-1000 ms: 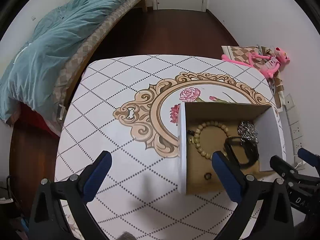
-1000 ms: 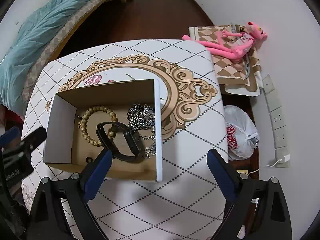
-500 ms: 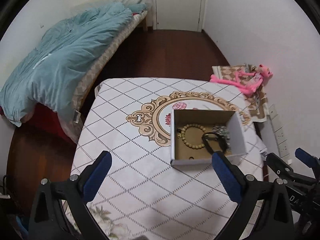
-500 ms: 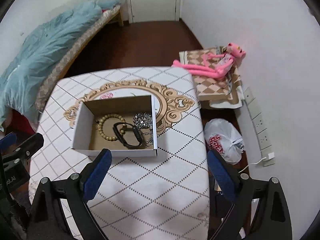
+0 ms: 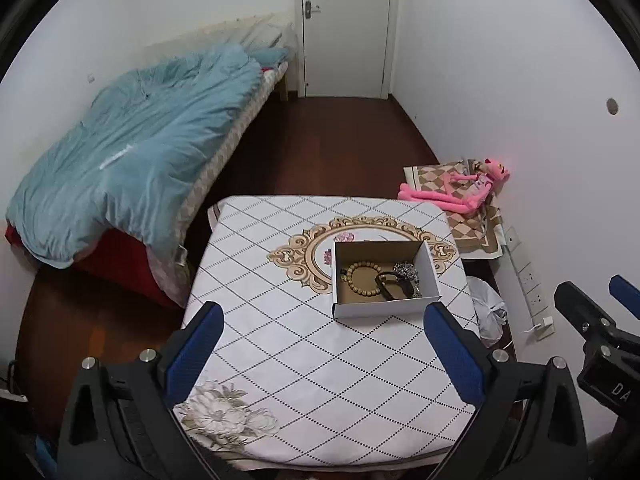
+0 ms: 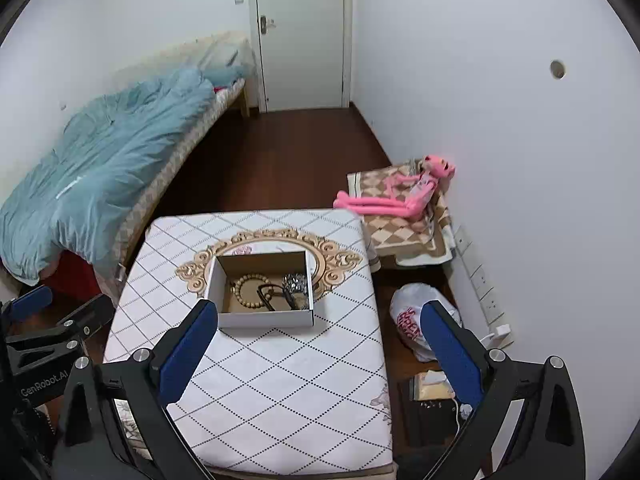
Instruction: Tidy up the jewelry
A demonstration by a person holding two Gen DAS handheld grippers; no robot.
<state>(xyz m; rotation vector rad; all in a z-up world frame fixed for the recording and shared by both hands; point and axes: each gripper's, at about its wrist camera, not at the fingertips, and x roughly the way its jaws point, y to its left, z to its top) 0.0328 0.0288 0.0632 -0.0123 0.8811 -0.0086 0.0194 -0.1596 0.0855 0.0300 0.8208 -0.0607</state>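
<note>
My left gripper [image 5: 322, 344] is spread wide, holding nothing; my right gripper [image 6: 320, 344] too, both high above the table [image 5: 280, 344]. The box [image 5: 380, 312] sits on the table's far half, over the gold scroll print. Inside the box: bead bracelet [image 5: 362, 278] at left, black band [image 5: 394, 286] mid, silver chain pile [image 5: 408, 272] at right (touching the band). Pink plush toy [image 6: 400, 196] lies beyond the box, on the floor mat by the wall.
</note>
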